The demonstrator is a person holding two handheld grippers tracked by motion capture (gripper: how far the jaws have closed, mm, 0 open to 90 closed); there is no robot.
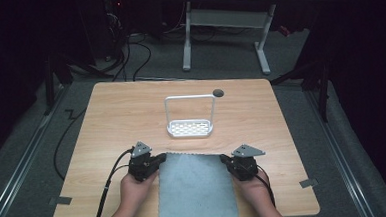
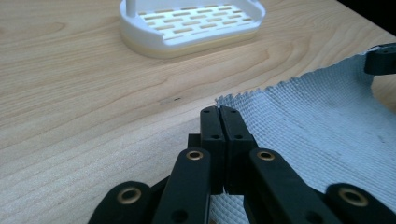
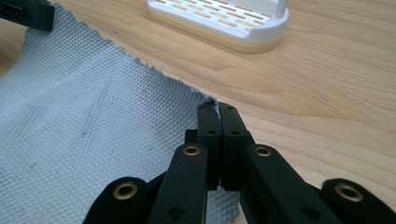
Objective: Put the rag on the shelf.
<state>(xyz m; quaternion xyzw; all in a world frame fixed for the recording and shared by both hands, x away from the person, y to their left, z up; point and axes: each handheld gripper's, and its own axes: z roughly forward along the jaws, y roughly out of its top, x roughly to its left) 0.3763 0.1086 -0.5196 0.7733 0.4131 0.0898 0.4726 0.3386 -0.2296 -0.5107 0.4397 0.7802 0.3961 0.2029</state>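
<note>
Grey cloth (image 1: 196, 188) lies flat at the near table edge, overhanging it. Left gripper (image 1: 158, 161) is clamped on its far-left corner, right gripper (image 1: 224, 160) on its far-right corner. Light wood table (image 1: 111, 118). Mid-table: white slotted rack (image 1: 190, 127) with a hoop handle. Small dark disc (image 1: 218, 92) beyond, possibly a hole. Grey carpet, cables, white desk legs (image 1: 263, 49) behind.

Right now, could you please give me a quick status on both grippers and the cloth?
Left gripper shut on grey cloth, far-left corner. Right gripper shut on far-right corner. Cloth flat on table. White rack beyond, apart.
</note>
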